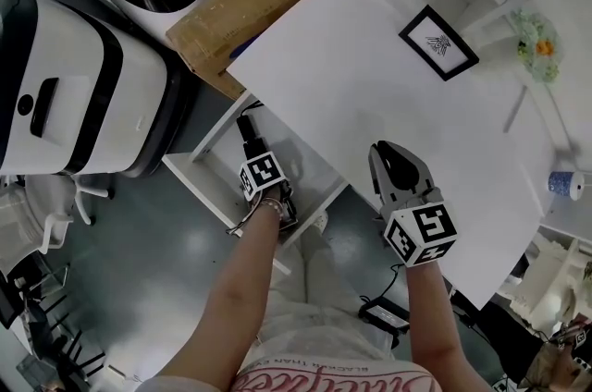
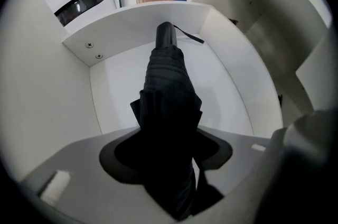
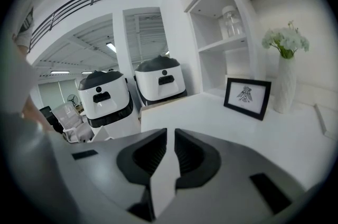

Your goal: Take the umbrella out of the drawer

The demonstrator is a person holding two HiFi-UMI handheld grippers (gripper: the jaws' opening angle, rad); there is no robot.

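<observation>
reaching straight down in the head view, the left gripper (image 1: 265, 189) stands inside the open white drawer (image 1: 205, 170), its marker cube just above the drawer's rim. the black umbrella (image 1: 250, 137) lies in the drawer, and its handle end shows beyond the cube, toward the drawer's far end. the white table (image 1: 361, 76) overhangs the drawer's inner side, and the right gripper (image 1: 396, 161) hangs above that tabletop, well apart from the drawer. a cardboard box (image 1: 254, 6) and white machines (image 1: 74, 85) stand past the drawer's far end. in the left gripper view, the folded umbrella runs lengthwise along the drawer's floor, its round handle near the drawer's far wall with a thin strap trailing beside it. its bunched fabric end fills the gap between the left jaws, which are clamped on it. in the right gripper view, the jaws stand together with only a thin slit between them and nothing in it. they point across the tabletop toward a black picture frame (image 3: 247, 97) and a vase of flowers (image 3: 285, 77); the drawer is out of this view.
</observation>
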